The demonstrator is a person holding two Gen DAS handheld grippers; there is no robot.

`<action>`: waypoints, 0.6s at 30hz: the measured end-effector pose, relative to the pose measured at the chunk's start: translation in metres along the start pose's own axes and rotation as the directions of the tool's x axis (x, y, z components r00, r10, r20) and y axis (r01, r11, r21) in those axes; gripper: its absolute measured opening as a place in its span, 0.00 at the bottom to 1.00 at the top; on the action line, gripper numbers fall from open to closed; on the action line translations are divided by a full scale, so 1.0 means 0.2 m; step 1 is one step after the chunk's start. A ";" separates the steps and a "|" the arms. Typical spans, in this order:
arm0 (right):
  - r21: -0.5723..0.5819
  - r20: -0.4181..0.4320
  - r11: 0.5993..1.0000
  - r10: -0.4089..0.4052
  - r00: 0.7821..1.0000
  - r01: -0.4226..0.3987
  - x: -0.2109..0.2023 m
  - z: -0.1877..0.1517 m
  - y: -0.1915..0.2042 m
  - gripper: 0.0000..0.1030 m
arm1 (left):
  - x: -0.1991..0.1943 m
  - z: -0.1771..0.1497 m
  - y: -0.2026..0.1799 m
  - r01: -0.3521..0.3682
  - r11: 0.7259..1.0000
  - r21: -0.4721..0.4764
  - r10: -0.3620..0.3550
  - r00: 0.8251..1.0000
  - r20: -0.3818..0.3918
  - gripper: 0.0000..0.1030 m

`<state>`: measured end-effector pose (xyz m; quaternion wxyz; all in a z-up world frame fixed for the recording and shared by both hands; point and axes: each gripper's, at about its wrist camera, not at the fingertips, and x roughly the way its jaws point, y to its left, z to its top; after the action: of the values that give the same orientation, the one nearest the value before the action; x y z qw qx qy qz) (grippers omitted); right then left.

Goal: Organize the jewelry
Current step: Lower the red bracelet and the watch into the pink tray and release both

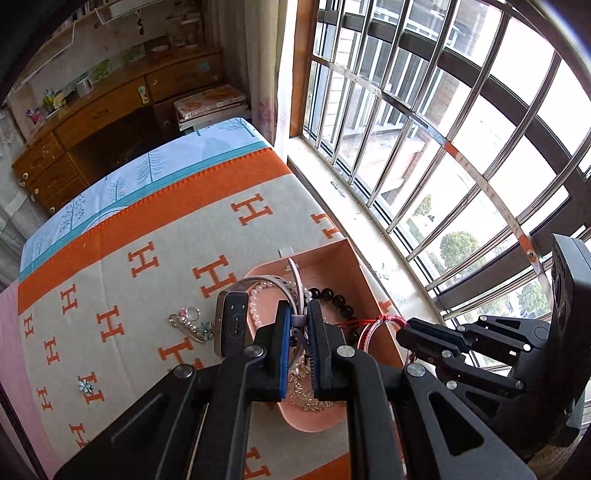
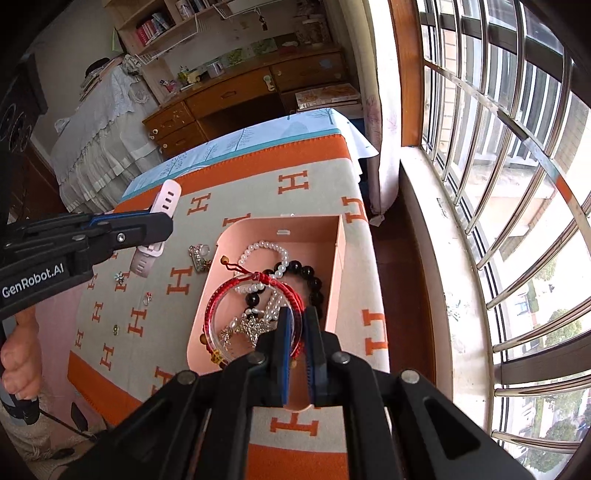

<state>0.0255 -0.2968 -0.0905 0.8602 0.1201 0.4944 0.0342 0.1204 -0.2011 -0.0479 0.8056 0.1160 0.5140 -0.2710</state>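
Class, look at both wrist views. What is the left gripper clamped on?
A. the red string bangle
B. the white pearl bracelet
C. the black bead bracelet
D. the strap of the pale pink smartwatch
D: the left gripper pinches the smartwatch by its strap, while the right gripper holds the red bangle over the pink box.

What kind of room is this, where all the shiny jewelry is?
Probably a bedroom at home. A wooden desk with drawers stands at the back under a shelf of books, and a barred window lets in daylight. The jewelry box sits on an orange H-patterned blanket.
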 end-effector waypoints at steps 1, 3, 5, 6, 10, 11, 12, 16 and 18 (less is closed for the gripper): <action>-0.001 -0.008 1.000 -0.001 1.000 0.001 0.02 -0.01 0.00 0.06 | 0.04 0.01 -0.01 0.003 1.000 0.001 -0.003 1.000 -0.009 0.06; 0.001 -0.022 1.000 0.002 1.000 -0.002 0.04 -0.02 -0.01 0.06 | 0.12 0.03 -0.02 0.004 1.000 -0.007 -0.005 1.000 -0.028 0.06; 0.003 -0.033 1.000 0.002 0.999 -0.002 0.07 -0.03 -0.02 0.06 | 0.19 0.04 -0.01 0.005 1.000 -0.023 -0.006 0.999 -0.049 0.06; 0.003 -0.037 1.000 0.001 0.999 -0.001 0.08 -0.02 -0.02 0.06 | 0.22 0.04 -0.01 0.007 1.000 -0.027 -0.008 0.998 -0.058 0.07; -0.001 -0.045 1.000 0.003 0.999 -0.003 0.11 -0.01 -0.02 0.06 | 0.30 0.04 0.02 0.011 0.999 -0.030 -0.013 0.996 -0.086 0.15; -0.003 -0.045 1.000 0.006 0.999 -0.006 0.12 0.00 -0.02 0.06 | 0.30 0.04 0.02 0.013 0.999 -0.029 -0.015 0.997 -0.080 0.17; -0.005 -0.045 1.000 0.007 0.999 -0.008 0.12 0.01 -0.02 0.06 | 0.29 0.04 0.04 0.014 0.999 -0.029 -0.017 0.997 -0.074 0.19; -0.012 -0.040 1.000 0.002 0.999 -0.002 0.13 0.05 0.00 0.06 | 0.20 0.03 0.05 -0.026 1.000 -0.002 0.026 1.000 -0.015 0.39; -0.016 -0.035 1.000 -0.017 0.999 0.016 0.15 0.07 0.00 0.06 | 0.14 0.02 0.07 -0.049 0.999 0.002 0.049 0.999 0.014 0.49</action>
<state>0.0531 -0.2937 -0.1080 0.8525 0.1087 0.5101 0.0330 0.1400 -0.2001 -0.0731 0.8153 0.1276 0.5052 -0.2524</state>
